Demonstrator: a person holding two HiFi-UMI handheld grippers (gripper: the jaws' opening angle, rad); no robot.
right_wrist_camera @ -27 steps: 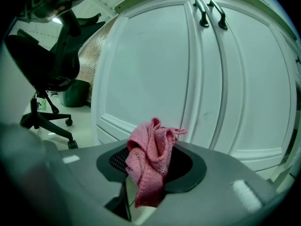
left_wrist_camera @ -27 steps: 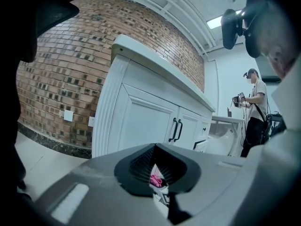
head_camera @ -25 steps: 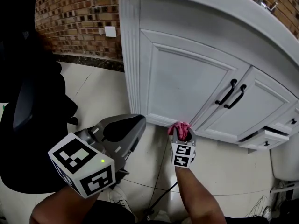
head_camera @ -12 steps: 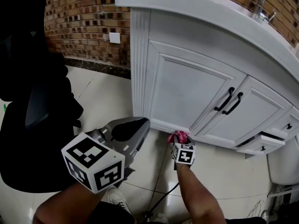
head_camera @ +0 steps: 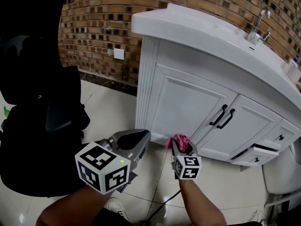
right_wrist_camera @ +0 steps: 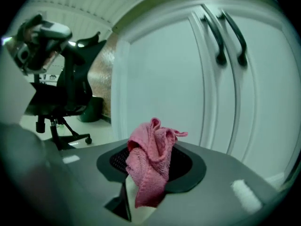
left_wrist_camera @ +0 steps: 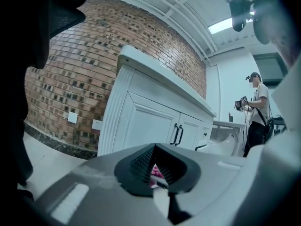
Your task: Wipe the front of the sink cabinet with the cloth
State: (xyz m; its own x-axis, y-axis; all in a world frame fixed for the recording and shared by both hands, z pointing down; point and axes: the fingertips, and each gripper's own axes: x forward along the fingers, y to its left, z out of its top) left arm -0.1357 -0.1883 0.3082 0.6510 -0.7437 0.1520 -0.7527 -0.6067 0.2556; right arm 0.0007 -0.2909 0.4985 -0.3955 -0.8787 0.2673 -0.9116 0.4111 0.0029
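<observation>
The right gripper view is showing plainly what the head view only hints at. The right gripper (right_wrist_camera: 150, 171) is clamping a crumpled pink knitted cloth (right_wrist_camera: 153, 145) between its jaws. The cloth is bunching above the dark pads and trailing down over them. Behind it the white panelled sink cabinet (right_wrist_camera: 160, 79) is filling the view, with its two curved black door handles (right_wrist_camera: 228, 32) above.

From the head view, the right gripper (head_camera: 181, 147) is holding the pink knitted cloth (head_camera: 180, 141) low at the foot of the left door of the white panelled sink cabinet (head_camera: 188, 102). No view is showing whether the cloth is touching the door.

The left gripper (head_camera: 136, 140) is hanging just to the left of it, over the floor. In the left gripper view its jaws are lying together with nothing between them. Through the notch in the left gripper (left_wrist_camera: 157, 173), a sliver of the pink cloth is peeping out beyond.

Only the left gripper view is taking in a person (left_wrist_camera: 256, 112) standing well off at the far right, and a bright ceiling light strip (left_wrist_camera: 225, 25).

Only the head view is showing the chrome tap (head_camera: 256, 25) on top of the cabinet and a small white drawer (head_camera: 254, 155) standing partly open at the lower right.

A red-brown brick wall (head_camera: 103, 22) with a white socket plate (head_camera: 118, 54) is running behind the cabinet. A pale glossy tiled floor (head_camera: 108, 112) is spreading below, and a black office chair (head_camera: 42, 126) is standing at the left.
</observation>
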